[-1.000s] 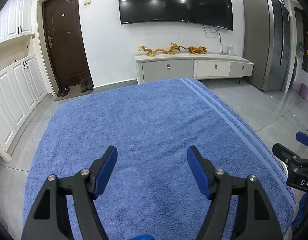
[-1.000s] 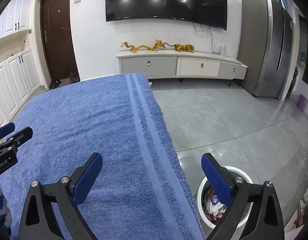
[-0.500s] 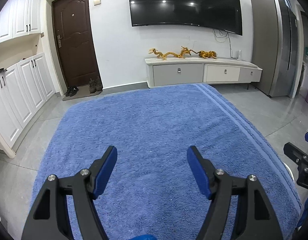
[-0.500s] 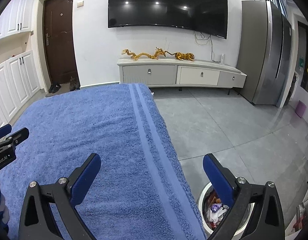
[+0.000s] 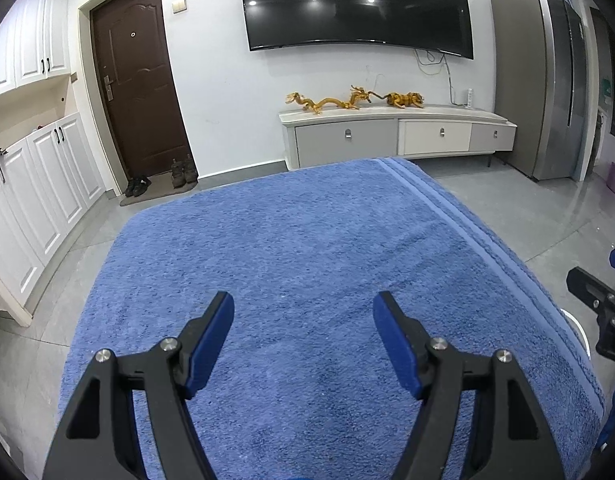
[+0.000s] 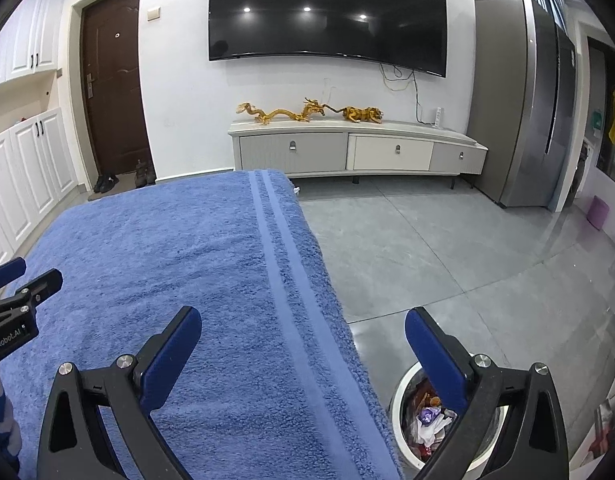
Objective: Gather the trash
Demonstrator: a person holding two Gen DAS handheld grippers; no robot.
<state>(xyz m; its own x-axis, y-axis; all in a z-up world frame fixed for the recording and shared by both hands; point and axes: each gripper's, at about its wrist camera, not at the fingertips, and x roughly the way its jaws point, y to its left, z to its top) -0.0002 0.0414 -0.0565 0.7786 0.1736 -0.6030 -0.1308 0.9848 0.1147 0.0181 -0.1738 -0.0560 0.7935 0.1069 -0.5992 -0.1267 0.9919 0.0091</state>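
Right wrist view shows the white trash bin (image 6: 403, 396) standing upright on the grey floor (image 6: 427, 248), mouth facing up, just beside the blue towel's (image 6: 179, 264) striped edge; the right gripper (image 6: 303, 332), jaws wide apart and empty, covers part of its rim. Crumpled wrappers inside are hard to make out. Left gripper (image 5: 303, 316) hangs open and empty over the towel.

both wrist views look down over the blue towel (image 5: 307, 264) toward the tv wall (image 6: 179, 92).

Left tool (image 5: 303, 312) and right tool (image 6: 303, 332): black angular plastic arms, silver screw heads, blue pads; white "GenRobot.AI" lettering.
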